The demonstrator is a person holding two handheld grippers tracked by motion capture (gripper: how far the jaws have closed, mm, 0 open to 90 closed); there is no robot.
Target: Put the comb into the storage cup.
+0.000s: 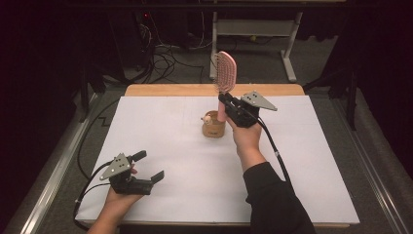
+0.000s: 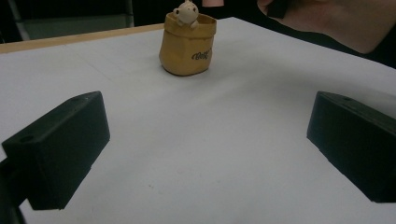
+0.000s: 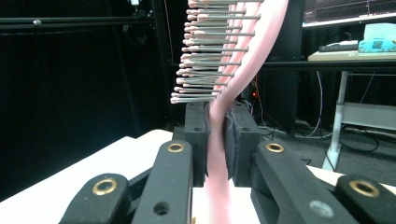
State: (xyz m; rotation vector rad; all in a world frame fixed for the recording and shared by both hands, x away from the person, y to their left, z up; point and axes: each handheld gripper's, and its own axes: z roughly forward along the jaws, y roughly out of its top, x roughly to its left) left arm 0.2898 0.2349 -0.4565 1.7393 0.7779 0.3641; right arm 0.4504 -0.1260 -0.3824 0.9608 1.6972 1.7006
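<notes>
Pink plastic hairbrush (image 1: 225, 73) with rows of thin, ball-tipped bristles stands upright above the white-covered counter (image 1: 302, 161), its curved handle clamped between the padded jaws of our right gripper (image 1: 224, 101). Just below it sits a tan, sack-shaped holder (image 1: 214, 127) with a small cream figure (image 2: 186, 11) on its rim. Our left gripper (image 1: 148, 166) rests near the counter's front edge, jaws spread wide around nothing.
</notes>
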